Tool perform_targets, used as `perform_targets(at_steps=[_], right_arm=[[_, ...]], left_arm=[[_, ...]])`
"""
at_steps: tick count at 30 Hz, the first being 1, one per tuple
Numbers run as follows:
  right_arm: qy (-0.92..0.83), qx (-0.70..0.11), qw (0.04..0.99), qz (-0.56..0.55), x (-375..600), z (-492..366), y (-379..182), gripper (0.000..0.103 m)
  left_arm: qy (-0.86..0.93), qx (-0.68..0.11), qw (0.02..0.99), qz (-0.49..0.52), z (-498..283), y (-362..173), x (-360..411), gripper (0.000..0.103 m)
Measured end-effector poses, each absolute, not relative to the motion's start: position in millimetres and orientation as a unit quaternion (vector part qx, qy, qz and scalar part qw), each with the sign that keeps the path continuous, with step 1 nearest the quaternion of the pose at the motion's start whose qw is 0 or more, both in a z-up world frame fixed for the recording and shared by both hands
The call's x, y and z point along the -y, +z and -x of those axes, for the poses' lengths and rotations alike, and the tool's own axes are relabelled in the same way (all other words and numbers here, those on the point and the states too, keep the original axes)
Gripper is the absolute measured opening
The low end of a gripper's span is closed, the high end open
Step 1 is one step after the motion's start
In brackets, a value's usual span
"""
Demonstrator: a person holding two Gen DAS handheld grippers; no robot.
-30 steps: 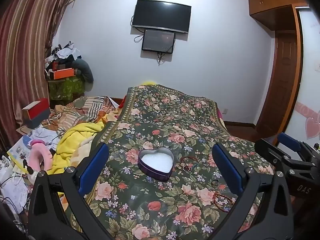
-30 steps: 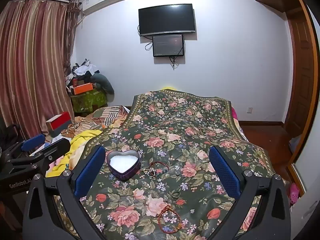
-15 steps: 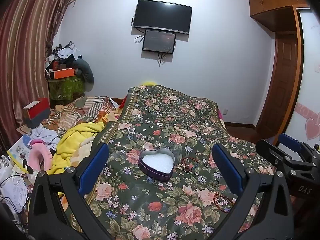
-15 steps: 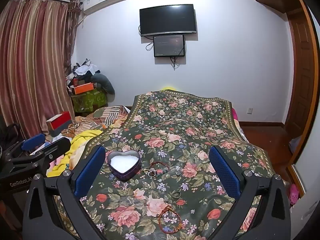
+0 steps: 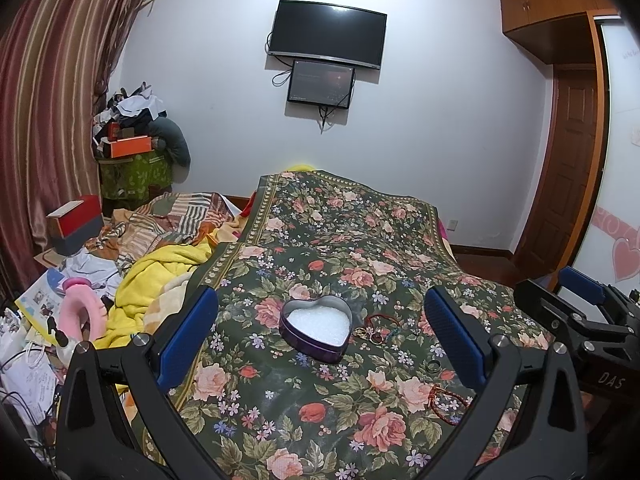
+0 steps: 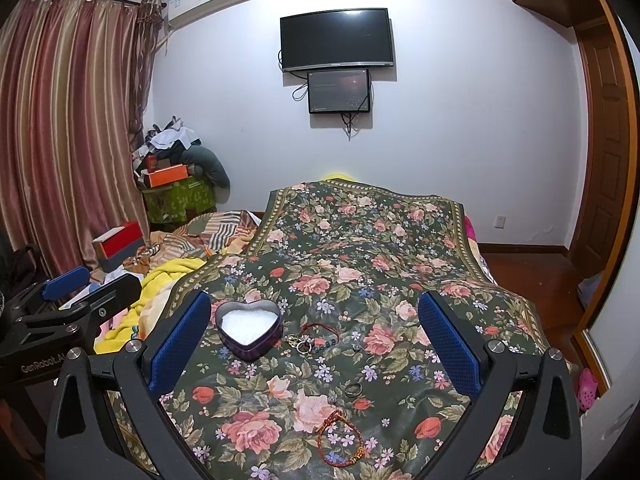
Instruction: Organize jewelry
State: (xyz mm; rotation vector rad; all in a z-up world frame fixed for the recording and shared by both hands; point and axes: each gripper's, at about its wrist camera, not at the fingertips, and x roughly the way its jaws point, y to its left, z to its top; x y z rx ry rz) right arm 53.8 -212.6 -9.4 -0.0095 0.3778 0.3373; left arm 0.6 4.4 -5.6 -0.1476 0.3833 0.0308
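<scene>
A purple heart-shaped tin (image 5: 316,330) (image 6: 249,330) with white filling lies open on the floral bedspread (image 5: 344,240). Just right of it sits a small cluster: a thin red cord bracelet (image 6: 320,328), rings (image 6: 302,345) and a dark bead string (image 6: 324,344). Nearer me lie a dark ring (image 6: 353,389) (image 5: 433,366) and a braided red bracelet (image 6: 340,440) (image 5: 446,400). My left gripper (image 5: 320,336) hovers open above the tin with nothing held. My right gripper (image 6: 314,336) is open too, over the jewelry cluster.
A yellow blanket (image 5: 160,280) and striped bedding (image 5: 172,224) pile up left of the bedspread. Boxes, papers and a pink object (image 5: 82,316) clutter the far left. A wooden door (image 5: 568,184) stands at the right; the wall holds a TV (image 5: 328,34).
Both views have crept slightly; the tin and jewelry sit where they were and both grippers stay open.
</scene>
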Motion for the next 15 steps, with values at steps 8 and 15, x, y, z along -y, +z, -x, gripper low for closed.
perform_targets(at_steps=[8,15], right_arm=[[0.167,-0.187,0.968,0.006,210.7,-54.4,-9.5,0.103],[0.168,-0.183,0.969,0.006,213.5,-52.3,-7.8,0.103]], left_arm=[[0.014,-0.188,0.979,0.071,1.4,-6.3,-3.4,0.103],[0.015,-0.19,0.979,0.076,0.2,-1.6,-4.0,0.103]])
